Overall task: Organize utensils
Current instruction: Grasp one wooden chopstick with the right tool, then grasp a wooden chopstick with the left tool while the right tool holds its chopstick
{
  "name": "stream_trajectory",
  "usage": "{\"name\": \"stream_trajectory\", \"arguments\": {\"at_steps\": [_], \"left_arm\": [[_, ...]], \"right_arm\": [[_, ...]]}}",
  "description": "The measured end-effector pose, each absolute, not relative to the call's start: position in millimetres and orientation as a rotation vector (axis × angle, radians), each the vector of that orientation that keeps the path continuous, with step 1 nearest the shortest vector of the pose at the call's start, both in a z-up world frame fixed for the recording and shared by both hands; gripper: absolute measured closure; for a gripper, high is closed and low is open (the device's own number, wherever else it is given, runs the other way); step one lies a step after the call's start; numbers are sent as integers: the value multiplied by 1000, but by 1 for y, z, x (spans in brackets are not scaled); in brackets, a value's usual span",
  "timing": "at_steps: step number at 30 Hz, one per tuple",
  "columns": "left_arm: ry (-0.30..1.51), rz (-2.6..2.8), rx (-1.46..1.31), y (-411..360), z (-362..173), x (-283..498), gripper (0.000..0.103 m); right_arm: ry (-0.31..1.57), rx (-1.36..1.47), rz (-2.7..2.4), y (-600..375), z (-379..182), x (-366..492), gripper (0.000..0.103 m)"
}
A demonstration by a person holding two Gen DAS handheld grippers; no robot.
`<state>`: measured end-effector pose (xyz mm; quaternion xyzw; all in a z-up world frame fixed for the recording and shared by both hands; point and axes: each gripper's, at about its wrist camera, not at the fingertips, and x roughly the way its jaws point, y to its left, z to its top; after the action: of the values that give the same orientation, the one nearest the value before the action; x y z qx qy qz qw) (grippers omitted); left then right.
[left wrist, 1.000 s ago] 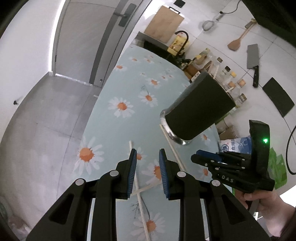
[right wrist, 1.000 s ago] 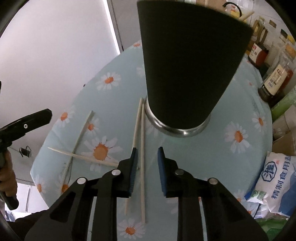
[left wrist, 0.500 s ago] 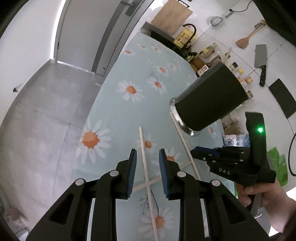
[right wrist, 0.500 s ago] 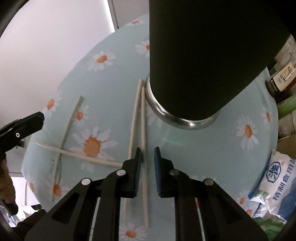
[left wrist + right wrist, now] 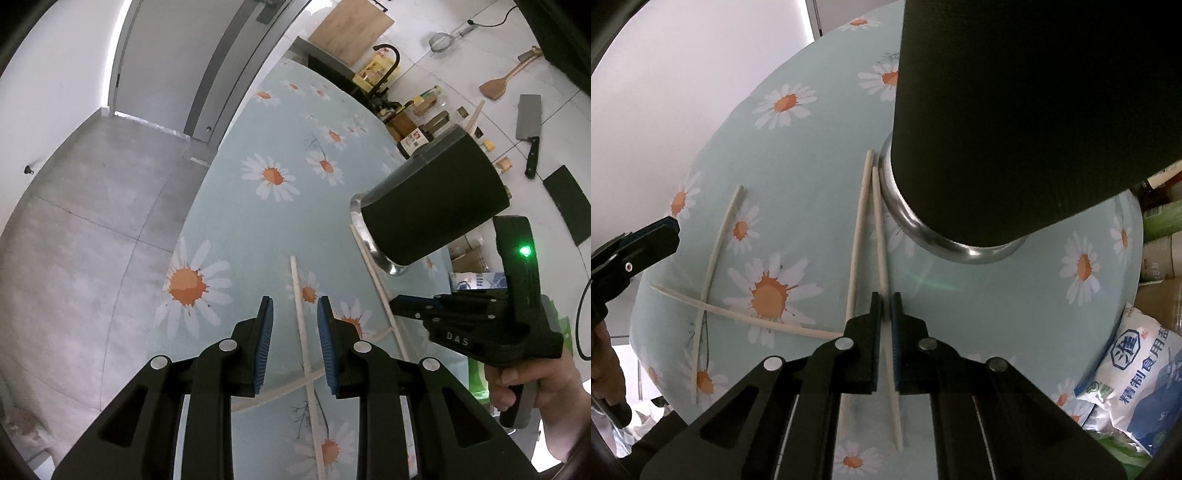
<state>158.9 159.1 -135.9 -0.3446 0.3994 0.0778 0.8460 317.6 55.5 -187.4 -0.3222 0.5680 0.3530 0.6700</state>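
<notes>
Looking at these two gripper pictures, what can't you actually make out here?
- Inside of the black holder: right wrist view shows only its outer wall; its top is cut off by the frame edge.
- Whether the right gripper truly pinches the chopstick: its fingers hide the contact.
- Lower part of the chopstick between the left gripper fingers: left wrist view, running off the bottom edge.

1. 2 chopsticks (image 5: 866,236) lay side by side on the counter (image 5: 997,295), just left of the holder (image 5: 1015,129).
2. 2 crossed chopsticks (image 5: 713,266) lay further left.
3. The salt bag (image 5: 1137,384) sat right of the counter.
</notes>
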Motion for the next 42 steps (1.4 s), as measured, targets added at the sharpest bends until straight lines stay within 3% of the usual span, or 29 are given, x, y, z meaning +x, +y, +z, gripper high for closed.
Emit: {"name": "stream_trajectory", "arguments": {"at_steps": [26, 42], "left_arm": [[1039, 90, -584, 124, -123, 202, 80], [1179, -34, -705, 96, -143, 263, 80]], "right_arm": [[1261, -412, 891, -9, -143, 307, 98], [1251, -206, 826, -98, -128, 315, 98]]}}
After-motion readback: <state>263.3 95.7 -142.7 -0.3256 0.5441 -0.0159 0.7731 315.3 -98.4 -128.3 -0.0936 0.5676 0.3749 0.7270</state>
